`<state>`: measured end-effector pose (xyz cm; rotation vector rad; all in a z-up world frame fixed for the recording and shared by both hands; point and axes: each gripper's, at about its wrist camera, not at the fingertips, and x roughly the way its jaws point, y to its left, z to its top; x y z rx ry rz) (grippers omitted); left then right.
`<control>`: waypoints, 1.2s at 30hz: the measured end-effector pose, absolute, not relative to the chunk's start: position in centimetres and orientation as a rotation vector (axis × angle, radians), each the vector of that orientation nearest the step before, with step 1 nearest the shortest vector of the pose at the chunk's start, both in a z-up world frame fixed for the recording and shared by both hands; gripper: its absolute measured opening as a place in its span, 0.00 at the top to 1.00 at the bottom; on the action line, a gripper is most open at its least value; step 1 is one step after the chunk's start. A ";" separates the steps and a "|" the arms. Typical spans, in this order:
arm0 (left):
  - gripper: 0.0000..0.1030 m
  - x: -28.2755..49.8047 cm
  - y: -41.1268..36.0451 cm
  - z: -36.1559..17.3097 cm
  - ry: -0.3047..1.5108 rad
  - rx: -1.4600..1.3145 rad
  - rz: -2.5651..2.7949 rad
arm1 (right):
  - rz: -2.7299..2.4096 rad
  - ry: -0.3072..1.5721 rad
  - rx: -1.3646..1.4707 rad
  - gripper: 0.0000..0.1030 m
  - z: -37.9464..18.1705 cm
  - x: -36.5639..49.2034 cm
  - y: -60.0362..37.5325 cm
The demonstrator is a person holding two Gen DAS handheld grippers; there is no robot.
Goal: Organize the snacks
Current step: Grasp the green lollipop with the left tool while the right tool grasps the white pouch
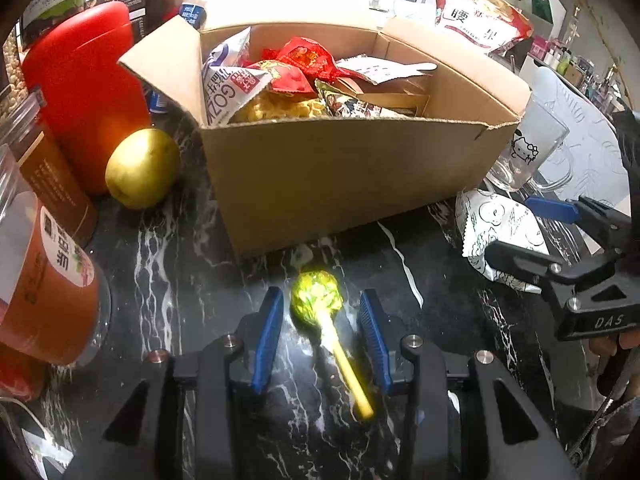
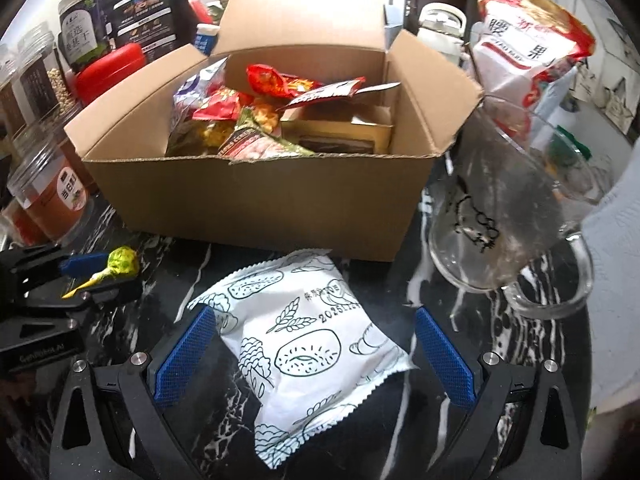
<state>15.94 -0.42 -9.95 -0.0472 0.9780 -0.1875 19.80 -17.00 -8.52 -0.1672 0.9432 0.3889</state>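
- Black marble-look desk [image 1: 192,280] with white veins is carrying everything, and it is looking crowded around the edges.
- My left gripper [image 1: 320,332] is pointing down at a lollipop [image 1: 318,294] in a yellow-green wrapper; the sweet is lying on the desk between my blue fingers [image 1: 267,340], its stick running back toward me.
- Those left fingers are standing apart, a gap showing on each side of the lollipop head, so nothing is being squeezed.
- My right gripper [image 2: 316,356] is hanging over a white snack packet [image 2: 304,344] printed with line drawings of bread and wheat; the packet is lying flat on the desk just in front of the box.
- The right fingers [image 2: 184,356] are spread wide on either side of that packet; the left-hand one is sitting right at the packet's edge, the other is staying clear of it.
- An open cardboard box [image 1: 340,176] is sitting behind both items, already holding a heap of red, white and yellow snack bags.
- A yellowish round fruit [image 1: 142,168] is resting beside the box's left corner, next to a red container [image 1: 80,88].
- Clear jars with brown contents [image 2: 52,200] are lining the left side.
- A glass mug [image 2: 500,220] with a cartoon cat is standing to the right of the box, with a red-and-white bag [image 2: 524,40] propped behind it.
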 end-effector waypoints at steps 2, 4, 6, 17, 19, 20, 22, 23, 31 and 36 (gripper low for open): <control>0.61 16.1 -0.6 -10.0 0.972 -0.027 -0.185 | 0.402 0.949 -0.167 0.02 -8.7 19.9 -16.8; 0.61 16.3 -0.8 -10.0 0.967 -0.007 -0.181 | 0.407 0.952 -0.177 0.02 -8.8 19.9 -16.6; 0.61 16.4 -1.0 -10.1 0.960 0.007 -0.177 | 0.407 0.956 -0.190 0.02 -9.0 19.9 -16.3; 0.77 15.9 -0.3 -10.0 0.955 -0.047 -0.179 | 0.375 0.949 -0.127 0.47 -9.2 18.9 -16.6; 0.77 15.6 -0.4 -10.0 0.960 -0.061 -0.187 | 0.365 0.948 -0.114 0.48 -9.0 18.4 -16.9; 0.77 15.4 -0.4 -10.0 0.962 -0.064 -0.188 | 0.365 0.948 -0.108 0.49 -9.1 18.1 -17.0; 0.77 15.0 -0.5 -10.0 0.965 -0.067 -0.189 | 0.364 0.951 -0.092 0.49 -8.9 17.0 -17.3; 0.77 14.7 -0.5 -10.0 0.967 -0.068 -0.190 | 0.365 0.951 -0.085 0.49 -8.8 16.5 -17.5; 0.77 11.5 -1.3 -9.5 0.972 -0.085 -0.221 | 0.336 0.961 -0.044 0.49 -8.1 12.5 -19.0; 0.77 9.3 -2.2 -9.3 0.980 -0.082 -0.260 | 0.314 0.989 -0.027 0.49 -8.3 10.3 -19.3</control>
